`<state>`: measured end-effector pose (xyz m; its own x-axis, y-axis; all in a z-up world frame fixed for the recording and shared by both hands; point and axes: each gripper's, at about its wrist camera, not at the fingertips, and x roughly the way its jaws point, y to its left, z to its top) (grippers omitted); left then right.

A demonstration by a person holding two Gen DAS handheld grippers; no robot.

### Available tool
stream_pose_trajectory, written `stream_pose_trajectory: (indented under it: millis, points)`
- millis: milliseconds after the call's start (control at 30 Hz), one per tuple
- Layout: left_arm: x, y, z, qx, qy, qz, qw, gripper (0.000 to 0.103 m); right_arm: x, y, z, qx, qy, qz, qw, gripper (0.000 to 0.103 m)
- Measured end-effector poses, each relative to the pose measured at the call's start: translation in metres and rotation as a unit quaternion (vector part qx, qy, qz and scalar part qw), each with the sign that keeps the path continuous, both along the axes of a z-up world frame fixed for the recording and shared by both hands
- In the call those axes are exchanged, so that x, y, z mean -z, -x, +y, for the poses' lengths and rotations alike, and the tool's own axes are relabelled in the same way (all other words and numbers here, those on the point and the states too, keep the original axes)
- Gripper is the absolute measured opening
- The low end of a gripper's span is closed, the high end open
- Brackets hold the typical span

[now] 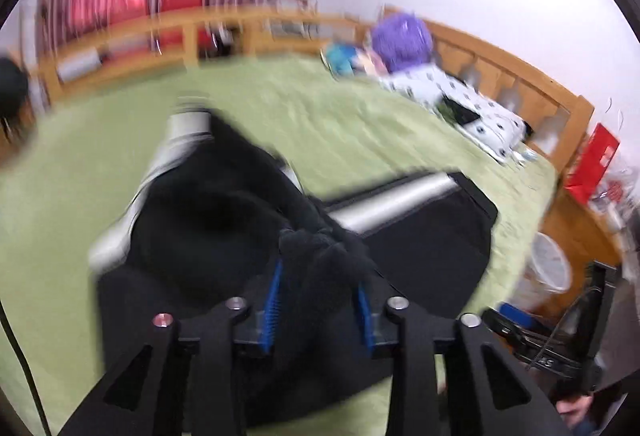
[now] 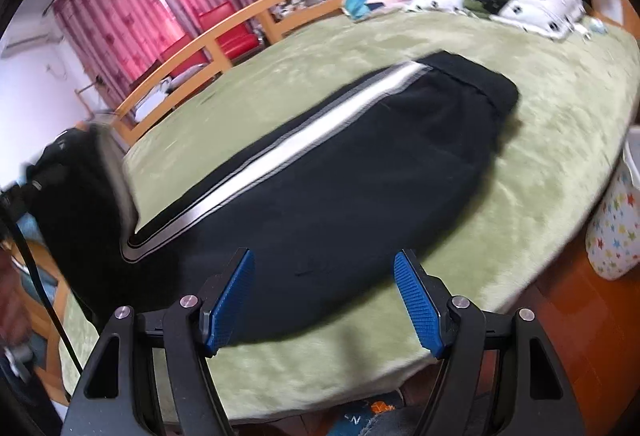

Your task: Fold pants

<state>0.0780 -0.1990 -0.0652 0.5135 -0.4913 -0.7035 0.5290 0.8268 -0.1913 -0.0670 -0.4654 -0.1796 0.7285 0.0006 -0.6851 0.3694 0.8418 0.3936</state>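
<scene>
While the left tool (image 1: pixel 320 300) pinches a bunched wad of black fabric between its blue pads, the rest of the black track pants (image 2: pixel 340 172) lies flat on the green bedspread (image 2: pixel 540 124), and that split is what the next move turns on. In the right wrist view the pants' long axis runs from near left to far right, marked by the silver side stripe (image 2: pixel 280 144), with the banded end (image 2: pixel 476 80) farthest from the tools, toward the spotted pillow (image 2: pixel 520 4) at the headboard. The near end is the lifted one: it rises off the bed at the left of that view, blurred, which fits the cloth held in the left tool.

The right tool (image 2: pixel 324 300) is spread wide, pads apart and holding nothing, hovering just above the near long edge of the pants by the edge of the bed. It looks closer to the middle of the garment than to either end.

From the left wrist view the held portion already hangs over the flat part, with the stripe visible on both layers. My judgement is that the fold will go along the long axis, the left tool carrying its end away toward the far band. The right tool is better placed to pin or smooth the crease. Blur makes the exact grip point uncertain.
</scene>
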Motion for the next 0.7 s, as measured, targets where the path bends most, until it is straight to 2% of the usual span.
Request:
stream_pose_trajectory:
  millis: [67,200,267,400,433,567,600,633,667,700]
  points:
    - [0.015,0.004,0.007,-0.005,0.011,0.019,0.9997,0.043,0.008,0.001,-0.006,-0.003,-0.018,0.002,1.0,0.072]
    - [0.029,0.005,0.063,-0.067,0.014,0.008,0.9977,0.063,0.019,-0.014,0.0,-0.031,-0.018,0.007,0.999,0.072]
    - [0.036,0.003,0.101,-0.11,0.002,0.004,0.9939,0.063,0.023,-0.029,0.007,-0.048,-0.024,0.005,0.999,0.072]
    - [0.058,0.004,0.172,-0.201,-0.038,0.005,0.9788,0.063,0.028,-0.069,0.03,-0.097,-0.072,-0.01,0.993,0.072]
    - [0.066,0.006,0.194,-0.221,-0.034,0.02,0.9745,0.063,0.027,-0.08,0.039,-0.108,-0.077,-0.014,0.991,0.072]
    - [0.089,0.009,0.236,-0.256,-0.009,0.067,0.9642,0.063,0.029,-0.118,0.079,-0.151,-0.073,-0.019,0.986,0.072]
    - [0.096,0.011,0.243,-0.265,-0.002,0.078,0.9611,0.063,0.035,-0.13,0.09,-0.17,-0.076,0.002,0.982,0.062]
    - [0.1,0.013,0.252,-0.269,0.006,0.086,0.9592,0.063,0.041,-0.138,0.099,-0.182,-0.075,0.026,0.98,0.046]
    - [0.104,0.014,0.252,-0.271,0.01,0.088,0.9586,0.063,0.046,-0.146,0.107,-0.196,-0.073,0.048,0.977,0.019]
    - [0.107,0.017,0.255,-0.271,0.015,0.09,0.9582,0.063,0.048,-0.149,0.114,-0.197,-0.057,0.062,0.977,0.018]
